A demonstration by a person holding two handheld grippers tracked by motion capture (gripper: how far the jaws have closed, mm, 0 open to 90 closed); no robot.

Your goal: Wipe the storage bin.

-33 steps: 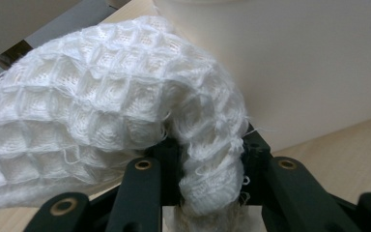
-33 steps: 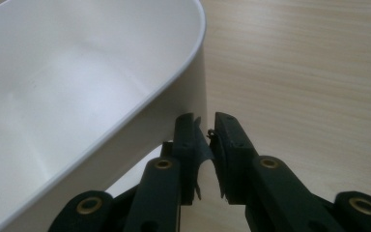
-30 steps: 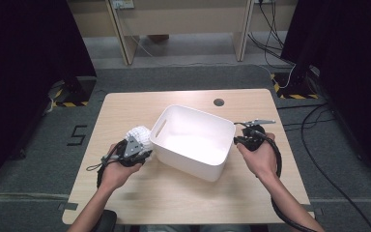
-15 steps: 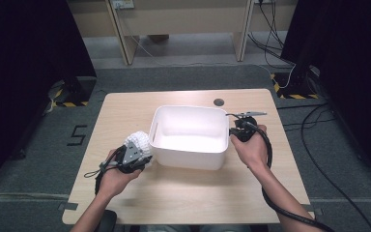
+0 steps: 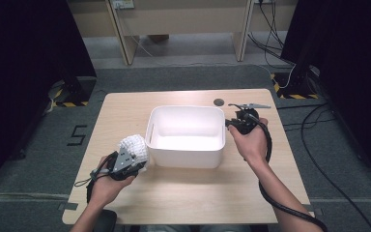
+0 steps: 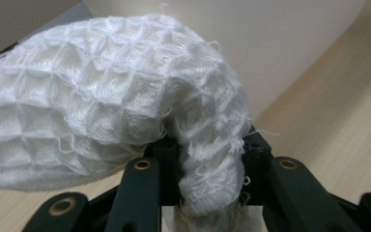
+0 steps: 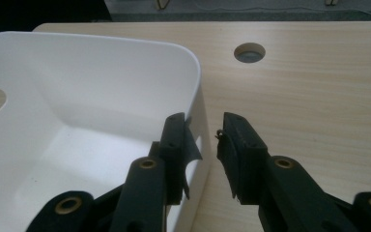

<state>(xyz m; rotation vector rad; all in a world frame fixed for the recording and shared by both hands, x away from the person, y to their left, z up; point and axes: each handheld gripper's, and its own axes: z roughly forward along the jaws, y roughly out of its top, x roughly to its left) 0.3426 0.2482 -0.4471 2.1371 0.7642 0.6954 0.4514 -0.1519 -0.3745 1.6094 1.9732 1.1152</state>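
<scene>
Just left of the white bin [image 5: 186,137], the left gripper [image 5: 125,162] is clenched on a bunched white waffle-weave cloth [image 6: 111,111], which sits pinched between its jaws beside the bin's left wall. At the bin's right wall, the right gripper [image 7: 203,154] straddles the rim with jaws apart, gripping nothing. Lifting the cloth clear over the rim before release, while the right side steadies the bin, seems the sound approach.

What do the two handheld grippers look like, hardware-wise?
Both the left gripper and the right gripper have two black jaws on linkage arms with brass-coloured pivot pins. A thick black cable trails from the right one; each carries a grey three-cornered plate. No sleeves visible.
</scene>
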